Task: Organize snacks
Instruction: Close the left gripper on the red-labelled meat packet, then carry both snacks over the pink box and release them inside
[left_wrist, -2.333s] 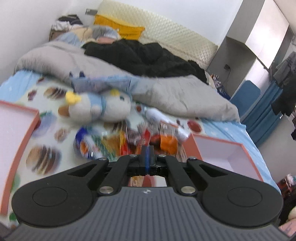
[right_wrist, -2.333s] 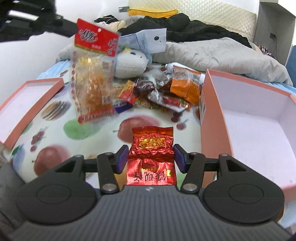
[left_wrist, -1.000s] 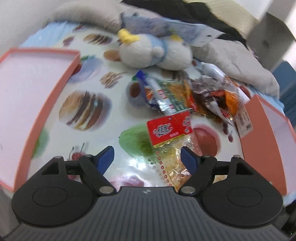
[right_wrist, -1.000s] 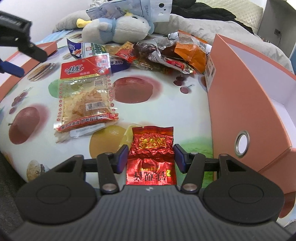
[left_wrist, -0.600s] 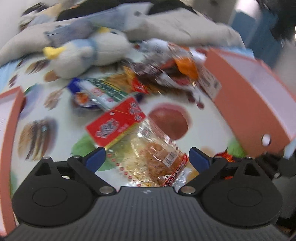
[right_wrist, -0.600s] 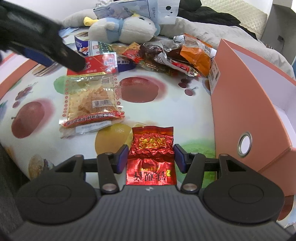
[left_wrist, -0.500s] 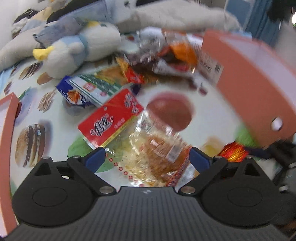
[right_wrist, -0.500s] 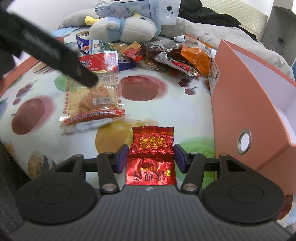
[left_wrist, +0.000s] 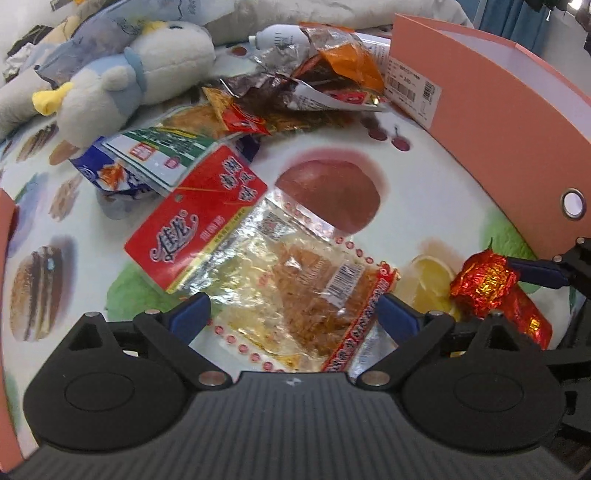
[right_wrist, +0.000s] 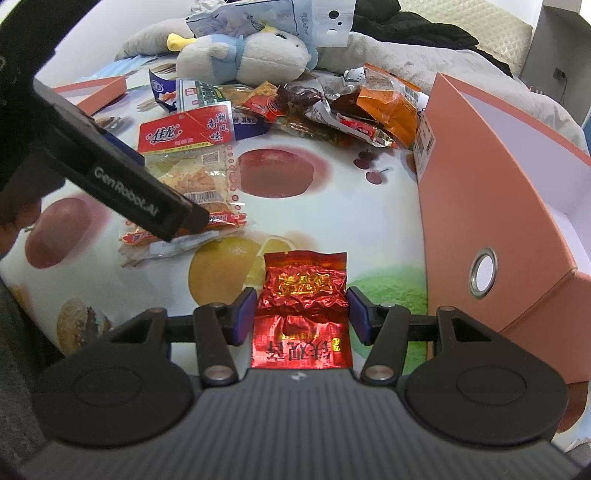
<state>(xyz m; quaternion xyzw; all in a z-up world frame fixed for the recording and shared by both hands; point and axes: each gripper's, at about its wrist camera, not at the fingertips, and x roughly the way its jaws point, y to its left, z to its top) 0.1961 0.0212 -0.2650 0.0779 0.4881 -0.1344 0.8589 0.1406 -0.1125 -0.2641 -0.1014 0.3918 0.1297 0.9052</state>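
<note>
My left gripper (left_wrist: 293, 315) is open, its jaws on either side of a clear snack bag with a red header (left_wrist: 258, 254) that lies flat on the fruit-print sheet; the bag also shows in the right wrist view (right_wrist: 188, 155). My right gripper (right_wrist: 301, 314) is shut on a red foil packet (right_wrist: 304, 295), held just above the sheet beside the orange box (right_wrist: 491, 206). In the left wrist view the foil packet (left_wrist: 487, 286) shows at the right. A pile of snack packets (right_wrist: 332, 107) lies further back.
A plush penguin (right_wrist: 243, 59) lies behind the pile. An orange box lid (right_wrist: 99, 92) sits at the far left. The orange box (left_wrist: 498, 96) stands open at the right. A grey duvet (right_wrist: 424, 62) covers the back of the bed.
My left gripper let the clear snack bag go onto the sheet, opened wide and swung right to hover over it. My right gripper dropped beside the orange box, still holding the foil packet.
</note>
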